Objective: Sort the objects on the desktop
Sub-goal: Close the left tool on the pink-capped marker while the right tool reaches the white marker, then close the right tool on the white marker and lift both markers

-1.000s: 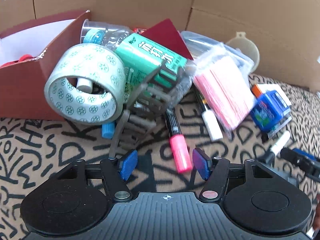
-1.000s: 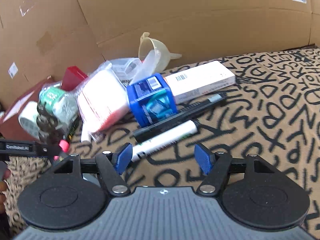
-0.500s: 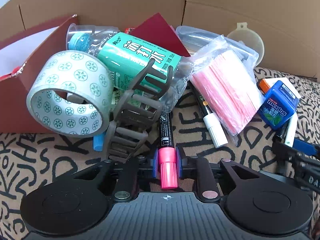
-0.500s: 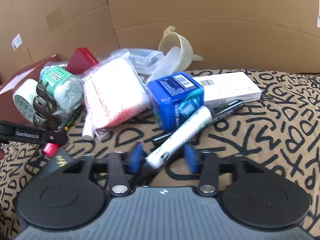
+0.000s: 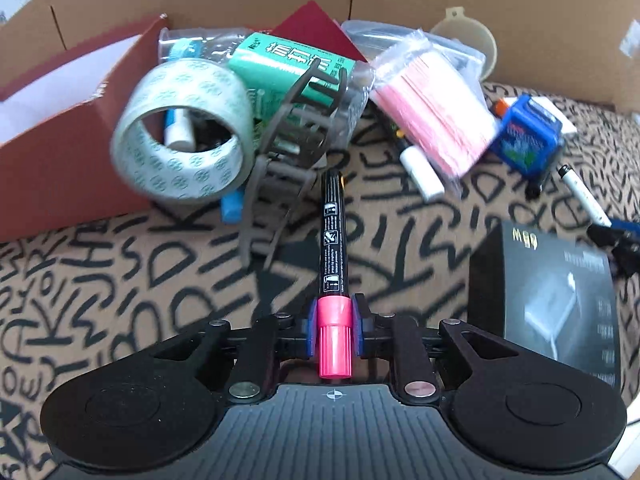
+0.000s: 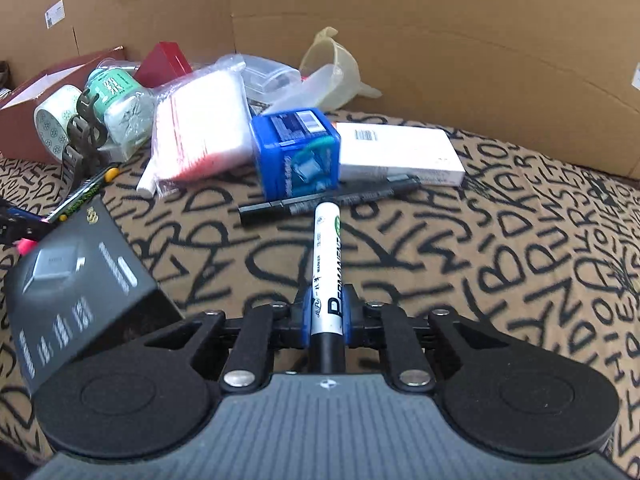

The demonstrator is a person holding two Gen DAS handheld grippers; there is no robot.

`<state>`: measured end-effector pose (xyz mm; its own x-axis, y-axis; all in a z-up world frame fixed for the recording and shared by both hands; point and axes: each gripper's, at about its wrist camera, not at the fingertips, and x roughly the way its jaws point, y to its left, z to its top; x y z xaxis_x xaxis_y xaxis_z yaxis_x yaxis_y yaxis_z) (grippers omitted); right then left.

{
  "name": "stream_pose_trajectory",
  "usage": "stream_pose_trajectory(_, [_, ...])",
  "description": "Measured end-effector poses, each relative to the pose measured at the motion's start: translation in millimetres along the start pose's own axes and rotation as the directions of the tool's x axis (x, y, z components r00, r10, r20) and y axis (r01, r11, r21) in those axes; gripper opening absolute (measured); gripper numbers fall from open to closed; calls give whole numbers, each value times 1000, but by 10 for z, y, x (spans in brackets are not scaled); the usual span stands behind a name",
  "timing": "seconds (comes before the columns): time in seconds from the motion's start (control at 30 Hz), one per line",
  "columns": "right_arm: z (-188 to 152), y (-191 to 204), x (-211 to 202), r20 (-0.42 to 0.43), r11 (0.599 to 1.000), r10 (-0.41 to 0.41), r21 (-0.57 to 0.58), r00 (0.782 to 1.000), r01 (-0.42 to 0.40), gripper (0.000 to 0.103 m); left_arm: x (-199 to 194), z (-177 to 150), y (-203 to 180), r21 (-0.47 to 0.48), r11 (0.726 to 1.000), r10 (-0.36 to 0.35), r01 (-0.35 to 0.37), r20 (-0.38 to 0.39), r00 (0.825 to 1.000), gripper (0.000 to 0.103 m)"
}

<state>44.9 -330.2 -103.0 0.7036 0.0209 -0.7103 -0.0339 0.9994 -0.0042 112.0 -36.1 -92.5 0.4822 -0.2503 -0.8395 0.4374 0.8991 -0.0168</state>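
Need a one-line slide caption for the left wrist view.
Left gripper shut on pink-capped black marker, pointing toward tape roll and hair claw.

The left hand-held gripper (image 5: 335, 328) clamps a pink-capped black marker (image 5: 333, 256) pointing straight ahead. Ahead to its left lie a tape roll (image 5: 184, 132) and a grey hair claw (image 5: 288, 140); a black box (image 5: 548, 292) sits just to its right.
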Motion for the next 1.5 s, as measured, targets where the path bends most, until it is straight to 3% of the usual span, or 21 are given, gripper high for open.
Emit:
stream_pose_trajectory(0.03, [-4, -11, -12, 3, 1000, -3, 4, 1000, 3, 22, -32, -21, 2, 2, 1000, 6, -6, 8, 1000, 37])
stream_pose_trajectory(0.07, [-8, -21, -24, 5, 1000, -7, 9, 1000, 7, 28, -64, -22, 3, -3, 1000, 18, -18, 33, 999, 42])
stream_pose_trajectory(0.1, [-12, -32, -35, 8, 1000, -10, 13, 1000, 10, 40, -77, 1, -1, -7, 1000, 27, -27, 53, 998, 55])
stream_pose_trajectory(0.13, [-16, -43, -47, 11, 1000, -14, 17, 1000, 13, 41, -73, 45, -9, -9, 999, 33, -33, 67, 997, 59])
stream_pose_trajectory(0.57, [5, 13, 84, 20, 1000, -11, -19, 1000, 11, 41, 266, 207, -9, -46, 999, 17, -15, 34, 999, 57])
stream_pose_trajectory(0.63, [-1, 38, 84, 25, 999, -15, -38, 1000, 16, 38, 267, 208, -20, -42, 999, 19, -17, 33, 999, 35])
stream_pose_trajectory(0.67, [-1, 41, 80, 23, 999, -8, -36, 1000, 9, 36, 259, 207, -28, -39, 999, 16, -15, 32, 999, 30])
stream_pose_trajectory(0.73, [0, 56, 72, 20, 999, 2, -36, 1000, -1, 27, 240, 201, -46, -33, 999, 13, -12, 28, 1000, 12])
stream_pose_trajectory(0.8, [-1, 80, 65, 17, 999, 7, -43, 1000, -6, 20, 237, 201, -60, -38, 999, 13, -12, 27, 1000, 11])
stream_pose_trajectory(1.0, [25, 63, 67, -3, 999, 25, -25, 1000, -25, 19, 245, 209, -94, -67, 998, 19, -17, 29, 999, 11])
stream_pose_trajectory(1.1, [54, 25, 77, -19, 999, 39, -4, 999, -39, 19, 248, 213, -112, -81, 997, 22, -19, 29, 999, 25])
stream_pose_trajectory(1.2, [52, 47, 75, -25, 999, 34, -13, 999, -34, 19, 255, 206, -87, -89, 996, 15, -12, 33, 999, 31])
stream_pose_trajectory(1.3, [43, 50, 47, -36, 999, 29, -15, 999, -30, 20, 243, 198, -75, -90, 996, 9, -7, 32, 999, 31])
stream_pose_trajectory(1.43, [10, 37, 6, -46, 999, 34, -17, 998, -35, 20, 214, 177, -71, -76, 997, 6, -5, 24, 1000, 19])
stream_pose_trajectory(1.5, [11, 28, 8, -50, 999, 40, -13, 998, -41, 20, 214, 173, -72, -69, 998, 8, -7, 23, 1000, 19])
